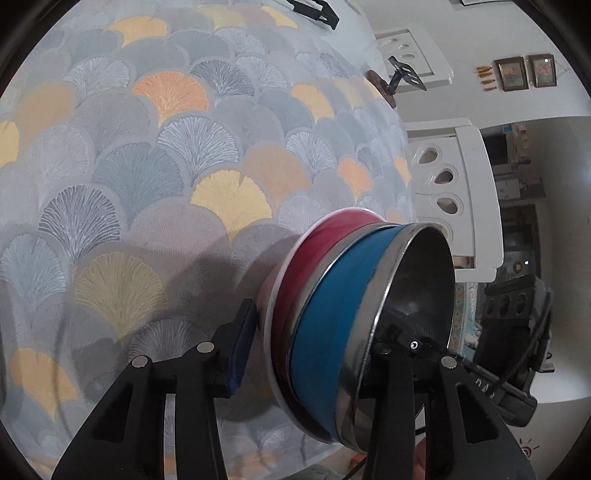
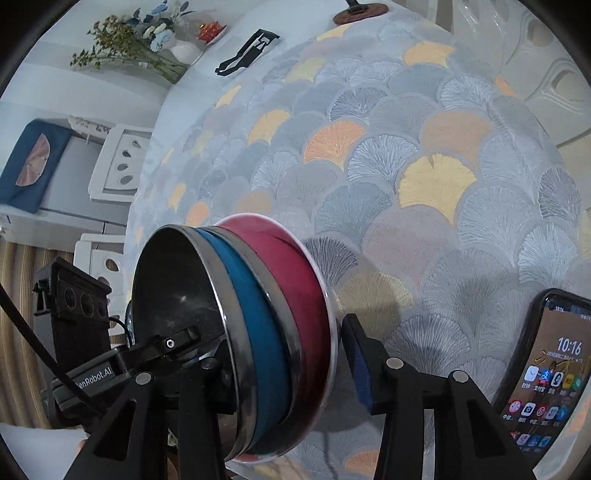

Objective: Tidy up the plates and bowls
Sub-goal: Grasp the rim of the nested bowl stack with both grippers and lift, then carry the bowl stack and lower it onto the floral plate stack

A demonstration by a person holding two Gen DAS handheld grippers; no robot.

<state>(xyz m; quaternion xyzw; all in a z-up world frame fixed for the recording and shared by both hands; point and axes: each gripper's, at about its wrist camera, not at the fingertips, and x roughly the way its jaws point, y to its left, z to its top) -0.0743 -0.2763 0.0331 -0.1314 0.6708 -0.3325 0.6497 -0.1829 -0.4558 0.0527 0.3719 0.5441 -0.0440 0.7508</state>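
Nested bowls point(image 1: 332, 317) at tabletop point(image 1: 155, 177) edge: rigid, slick steel rims. Left gripper point(image 1: 314, 354), right gripper point(image 2: 280, 354) straddle stack walls; clamped or not, cannot tell.

The counter point(image 1: 147, 155) is covered with a cloth printed in overlapping fan shapes of grey, blue-grey, yellow and orange. A stack of nested bowls stands near one edge: a white plate point(image 2: 334, 325) at the bottom touching the cloth, a red bowl point(image 1: 317, 243) on it, and a blue bowl point(image 1: 332, 295) with a steel rim on top. A smartphone point(image 2: 550, 373) with its screen lit lies on the cloth, apart from the stack. At the far edge sit a black flat object point(image 2: 247, 53) and a round brown wooden base point(image 2: 360, 13).
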